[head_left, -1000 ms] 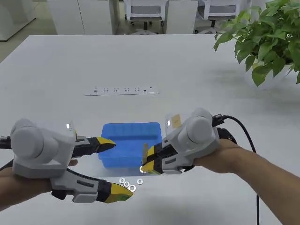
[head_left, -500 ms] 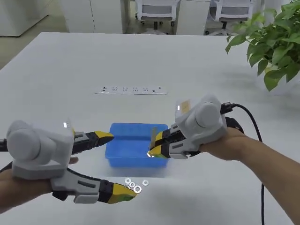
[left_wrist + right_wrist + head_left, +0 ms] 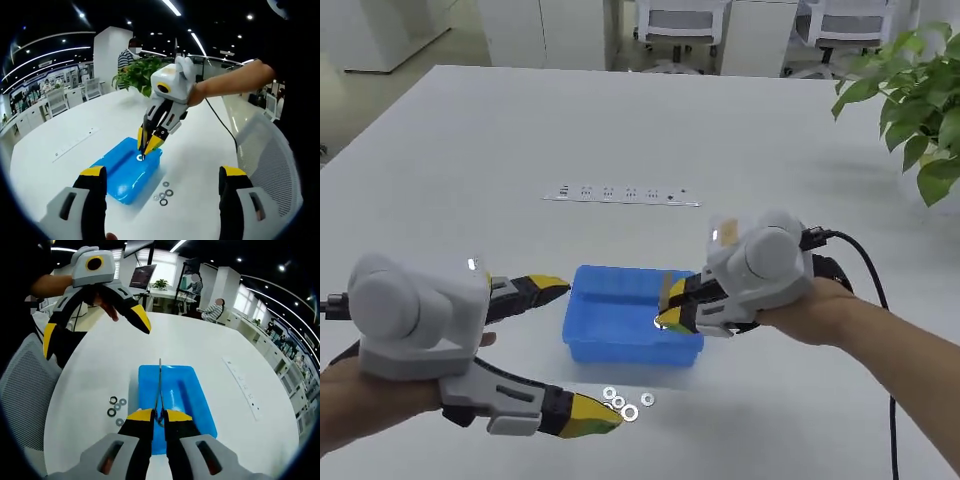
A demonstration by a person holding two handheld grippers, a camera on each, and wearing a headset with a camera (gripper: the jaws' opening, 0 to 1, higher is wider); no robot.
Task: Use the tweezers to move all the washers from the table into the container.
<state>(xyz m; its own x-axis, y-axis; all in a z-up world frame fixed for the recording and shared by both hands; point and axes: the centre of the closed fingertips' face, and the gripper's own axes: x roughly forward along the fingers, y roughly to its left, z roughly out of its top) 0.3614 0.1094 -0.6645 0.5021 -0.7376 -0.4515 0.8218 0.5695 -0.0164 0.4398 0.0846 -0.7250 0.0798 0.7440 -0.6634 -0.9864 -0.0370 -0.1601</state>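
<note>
Now your right claw (image 3: 668,318) clamps the tweezers (image 3: 159,385) over the container (image 3: 620,345).
Your left claw (image 3: 588,354) gapes wide near the washers (image 3: 625,405).

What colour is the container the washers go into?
The container is plain blue, clearest in the right gripper view.

light: bright, even, overhead | shadows: soft | gripper views: edges bent | far background: perhaps soft
</note>
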